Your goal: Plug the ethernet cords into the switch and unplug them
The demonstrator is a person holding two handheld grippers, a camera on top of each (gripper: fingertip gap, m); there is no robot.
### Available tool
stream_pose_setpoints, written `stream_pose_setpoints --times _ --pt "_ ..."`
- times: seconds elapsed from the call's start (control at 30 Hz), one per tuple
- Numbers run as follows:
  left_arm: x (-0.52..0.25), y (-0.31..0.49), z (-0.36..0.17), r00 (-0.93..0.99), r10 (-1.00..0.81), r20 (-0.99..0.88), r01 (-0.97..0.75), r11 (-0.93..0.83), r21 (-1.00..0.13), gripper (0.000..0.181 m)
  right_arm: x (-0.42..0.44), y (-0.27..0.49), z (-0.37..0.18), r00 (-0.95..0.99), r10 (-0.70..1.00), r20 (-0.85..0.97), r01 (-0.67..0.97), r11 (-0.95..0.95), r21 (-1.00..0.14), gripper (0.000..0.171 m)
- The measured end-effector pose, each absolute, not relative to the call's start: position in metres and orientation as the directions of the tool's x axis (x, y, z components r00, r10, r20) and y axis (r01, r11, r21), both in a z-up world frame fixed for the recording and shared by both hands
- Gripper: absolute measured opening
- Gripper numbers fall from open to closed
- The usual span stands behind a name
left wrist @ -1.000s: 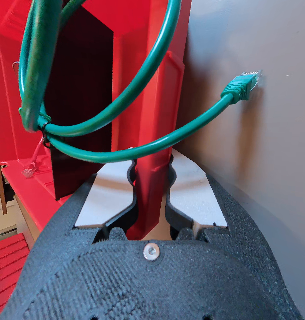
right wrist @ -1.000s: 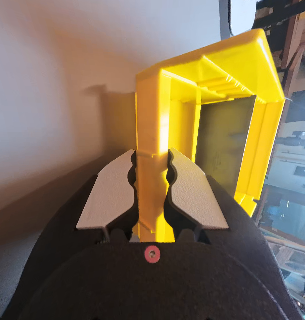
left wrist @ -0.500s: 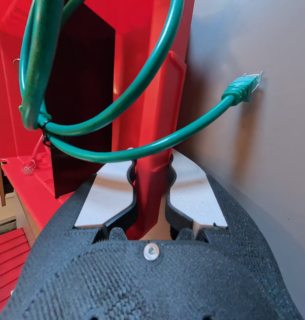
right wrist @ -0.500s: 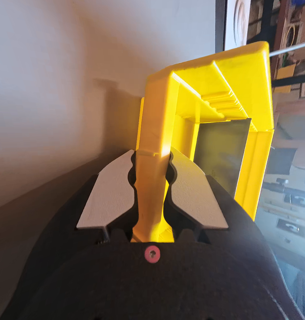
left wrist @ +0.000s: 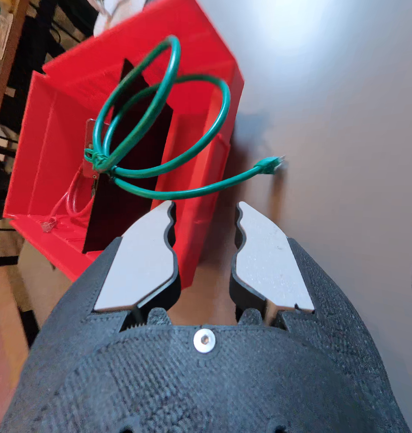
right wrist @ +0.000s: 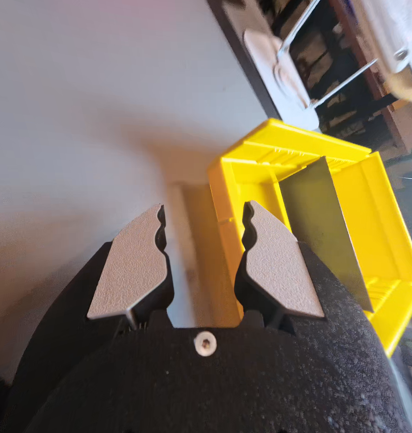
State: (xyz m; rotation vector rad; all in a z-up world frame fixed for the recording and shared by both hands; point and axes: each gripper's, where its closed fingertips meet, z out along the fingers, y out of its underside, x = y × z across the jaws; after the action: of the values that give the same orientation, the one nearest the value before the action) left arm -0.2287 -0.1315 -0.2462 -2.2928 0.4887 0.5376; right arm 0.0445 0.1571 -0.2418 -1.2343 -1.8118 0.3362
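In the left wrist view a red bin (left wrist: 59, 131) stands on the grey table (left wrist: 340, 117). A coiled green ethernet cord (left wrist: 167, 112) hangs over the bin's near wall, and its plug (left wrist: 269, 164) reaches out above the table. A red cord (left wrist: 67, 206) lies inside the bin beside a dark divider (left wrist: 130, 187). My left gripper (left wrist: 205, 206) is open and empty just in front of the bin's wall. In the right wrist view my right gripper (right wrist: 204, 206) is open and empty beside a yellow bin (right wrist: 376, 222) with a dark divider (right wrist: 317, 222). No switch is in view.
The grey table (right wrist: 83, 93) stretches to the left of the yellow bin. Its dark edge (right wrist: 242, 58) runs behind the bin, with blurred shelving and a white object (right wrist: 270, 58) beyond. Dark furniture (left wrist: 36, 35) stands past the red bin. The left gripper's tips are roughly 40 centimetres from the right gripper's.
Both grippers have opened and let go of the bin walls that they were shut on. Both have pulled back, so the red and yellow bins now sit farther off.
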Motion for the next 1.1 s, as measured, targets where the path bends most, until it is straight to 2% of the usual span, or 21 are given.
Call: stream_pose_setpoints --times 0.17,0.23,0.3,0.4,0.5,0.6,0.7,0.77,0.8,0.87,1.1 --pt "-0.218 -0.133 -0.185 0.950 -0.070 -0.304 -0.297 -0.506 -0.810 0.044 0.050 0.111 -0.200 0.046 0.969 0.241 0.354 0.210 -0.911 0.051" --pt "-0.227 -0.128 -0.158 0.977 -0.012 -0.212 -0.195 -0.436 -0.879 0.039 0.049 0.103 -0.194 0.080 0.988 0.136 0.280 0.108 -0.954 0.048" --pt "-0.247 -0.118 -0.144 0.984 0.040 -0.175 -0.139 -0.441 -0.887 0.038 0.048 0.100 -0.197 0.085 0.989 0.120 0.259 0.094 -0.961 0.047" --pt "-0.294 -0.100 -0.146 0.964 0.118 -0.240 -0.138 -0.547 -0.825 0.037 0.047 0.102 -0.206 0.102 0.977 0.185 0.268 0.152 -0.951 0.043" --pt "-0.331 -0.081 -0.172 0.962 0.133 -0.239 -0.078 -0.704 -0.706 0.038 0.045 0.097 -0.213 0.083 0.975 0.208 0.277 0.178 -0.944 0.040" --pt "-0.339 -0.058 -0.202 0.985 0.169 0.020 0.147 -0.787 -0.599 0.047 0.043 0.095 -0.218 0.071 0.969 0.236 0.294 0.206 -0.933 0.039" --pt "-0.338 -0.034 -0.218 0.895 0.291 0.338 0.427 -0.776 -0.465 0.056 0.041 0.091 -0.222 0.054 0.971 0.234 0.302 0.208 -0.931 0.037" --pt "-0.340 -0.028 -0.232 0.855 0.342 0.389 0.484 -0.797 -0.361 0.073 0.041 0.090 -0.226 0.048 0.967 0.249 0.314 0.222 -0.923 0.036" --pt "-0.340 -0.026 -0.235 0.844 0.354 0.403 0.495 -0.804 -0.329 0.076 0.041 0.089 -0.227 0.043 0.965 0.257 0.319 0.231 -0.919 0.035" --pt "-0.341 -0.019 -0.235 0.836 0.368 0.408 0.508 -0.800 -0.320 0.082 0.040 0.086 -0.231 0.029 0.964 0.265 0.329 0.241 -0.913 0.034" --pt "-0.335 -0.010 -0.249 0.794 0.425 0.435 0.563 -0.783 -0.262 0.081 0.038 0.077 -0.235 -0.011 0.963 0.270 0.340 0.258 -0.904 0.029"
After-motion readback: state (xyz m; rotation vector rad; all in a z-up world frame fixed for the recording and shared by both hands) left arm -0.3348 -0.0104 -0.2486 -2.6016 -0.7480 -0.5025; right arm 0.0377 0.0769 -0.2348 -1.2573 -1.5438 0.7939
